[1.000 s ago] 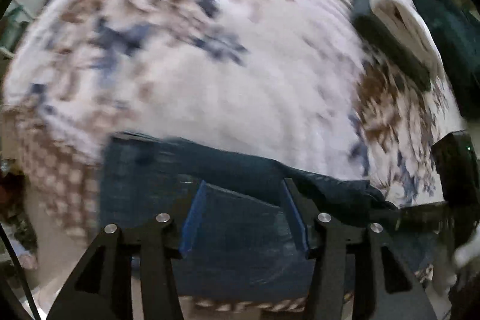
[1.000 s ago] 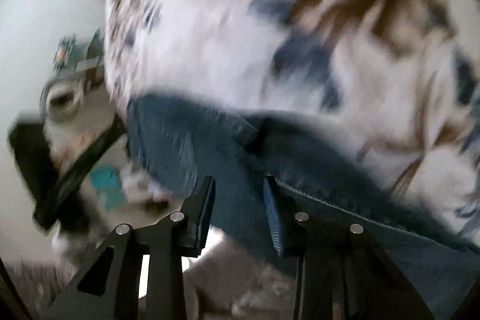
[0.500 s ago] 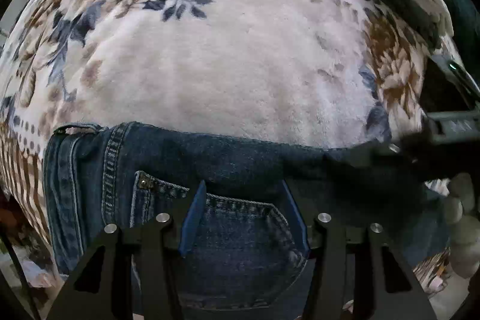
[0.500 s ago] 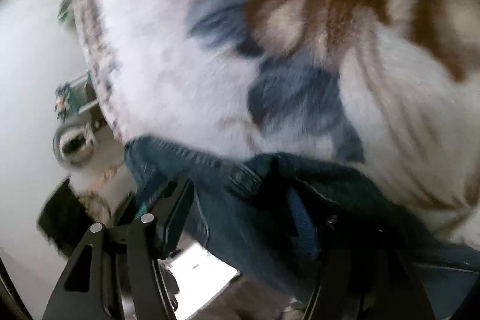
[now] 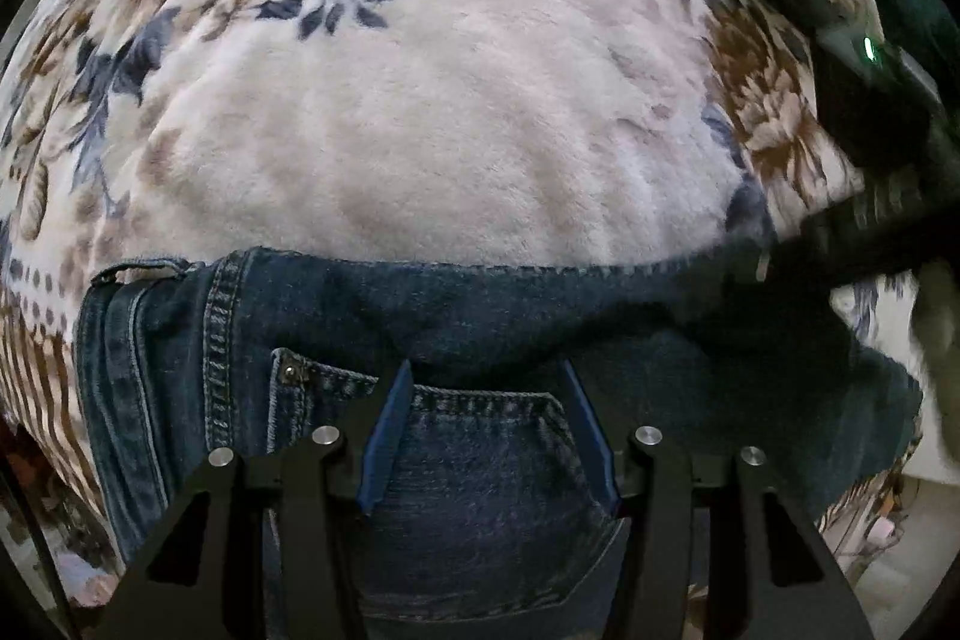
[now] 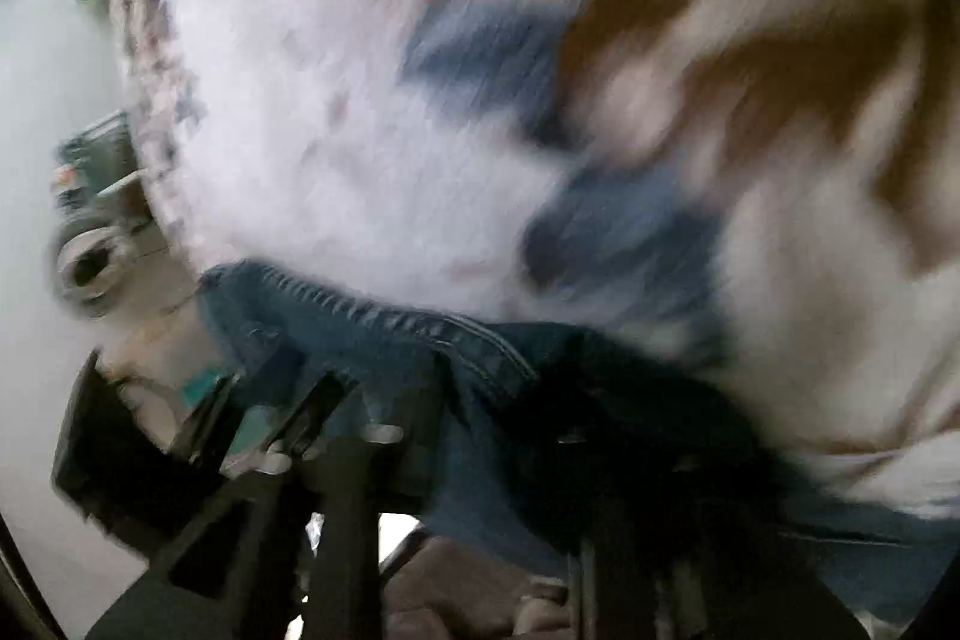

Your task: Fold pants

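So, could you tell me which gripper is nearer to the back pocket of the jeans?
Left. The left gripper sits open directly over the back pocket of the jeans. The right gripper is off to the side, at the jeans' far edge.

the jeans (image 5: 372, 316) now lie flat on the blanket (image 5: 432, 112), and the right hand-held gripper (image 6: 444, 400) has spread wider over the waistband.

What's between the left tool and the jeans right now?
Nothing visible. The left tool is open directly over the dark blue denim jeans, fingers straddling the back pocket; only the floral fleece blanket lies beyond.
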`<state>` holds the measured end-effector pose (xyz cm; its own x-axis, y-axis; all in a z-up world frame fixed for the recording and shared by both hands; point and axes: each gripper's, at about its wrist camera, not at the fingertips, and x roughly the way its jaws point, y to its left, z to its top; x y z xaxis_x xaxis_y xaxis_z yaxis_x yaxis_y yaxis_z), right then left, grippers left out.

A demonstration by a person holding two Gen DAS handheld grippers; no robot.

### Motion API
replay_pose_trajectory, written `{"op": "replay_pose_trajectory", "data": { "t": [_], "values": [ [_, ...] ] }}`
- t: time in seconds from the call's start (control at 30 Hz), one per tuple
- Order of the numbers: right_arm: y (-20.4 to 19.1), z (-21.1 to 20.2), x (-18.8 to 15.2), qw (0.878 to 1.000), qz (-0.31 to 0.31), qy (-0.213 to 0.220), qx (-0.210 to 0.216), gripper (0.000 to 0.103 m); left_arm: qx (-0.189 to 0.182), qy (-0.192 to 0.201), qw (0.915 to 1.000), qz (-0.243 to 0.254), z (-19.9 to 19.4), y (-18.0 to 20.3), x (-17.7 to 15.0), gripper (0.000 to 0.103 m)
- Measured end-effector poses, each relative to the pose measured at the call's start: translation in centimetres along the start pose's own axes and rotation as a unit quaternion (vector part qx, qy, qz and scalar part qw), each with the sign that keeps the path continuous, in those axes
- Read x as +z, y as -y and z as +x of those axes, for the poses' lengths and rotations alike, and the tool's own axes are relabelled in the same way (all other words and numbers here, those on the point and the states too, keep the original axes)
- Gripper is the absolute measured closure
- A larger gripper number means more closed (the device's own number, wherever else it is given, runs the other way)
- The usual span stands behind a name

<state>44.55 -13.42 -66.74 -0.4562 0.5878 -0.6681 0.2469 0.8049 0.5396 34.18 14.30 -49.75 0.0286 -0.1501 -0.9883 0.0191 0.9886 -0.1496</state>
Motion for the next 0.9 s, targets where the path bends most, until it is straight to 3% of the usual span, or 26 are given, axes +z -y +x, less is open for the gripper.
{"op": "replay_pose_trajectory", "data": {
  "t": [0.1, 0.2, 0.27, 0.33, 0.43, 0.6, 0.63, 0.7, 0.8, 0.9],
  "values": [
    [0.7, -2.5, 0.6, 0.999, 0.032, 0.009, 0.038, 0.087, -0.009, 0.002, 0.9999, 0.011, -0.5, -0.1, 0.3, 0.054],
    [1.9, -2.8, 0.0, 0.998, 0.047, 0.014, 0.033, 0.082, -0.012, -0.009, 0.9999, 0.007, -0.6, -0.4, 0.9, 0.054],
    [3.0, -5.9, -0.5, 0.996, 0.053, 0.073, -0.021, 0.077, -0.019, -0.009, 0.9998, -0.002, -1.2, -0.9, 1.2, 0.054],
    [3.6, -10.1, -2.5, 0.985, 0.046, 0.149, -0.073, 0.059, -0.023, -0.004, 0.9997, -0.010, -2.0, -1.2, 1.5, 0.054],
    [2.8, -10.7, -4.4, 0.988, -0.011, 0.135, -0.078, 0.039, -0.036, 0.008, 0.9991, -0.022, -3.1, -1.0, 2.1, 0.054],
    [2.1, -5.6, -6.8, 0.982, -0.097, 0.048, -0.156, 0.039, -0.054, 0.014, 0.9984, -0.003, -2.5, 2.6, 3.3, 0.052],
    [2.3, -4.7, -6.7, 0.977, -0.107, 0.049, -0.179, 0.043, -0.046, 0.010, 0.9989, 0.008, -1.6, 3.5, 3.3, 0.052],
    [3.2, -3.0, -6.0, 0.958, -0.087, 0.071, -0.265, 0.043, -0.018, -0.008, 0.9992, 0.034, 0.8, 4.3, 3.7, 0.052],
    [5.3, -4.5, -6.8, 0.975, -0.007, 0.111, -0.194, 0.043, -0.024, -0.003, 0.9989, 0.040, 0.4, 4.2, 3.2, 0.052],
    [6.1, -7.3, -11.8, 0.973, 0.039, 0.177, -0.144, 0.042, -0.061, 0.017, 0.9980, 0.003, -3.1, 2.2, 1.0, 0.052]
  ]
}}
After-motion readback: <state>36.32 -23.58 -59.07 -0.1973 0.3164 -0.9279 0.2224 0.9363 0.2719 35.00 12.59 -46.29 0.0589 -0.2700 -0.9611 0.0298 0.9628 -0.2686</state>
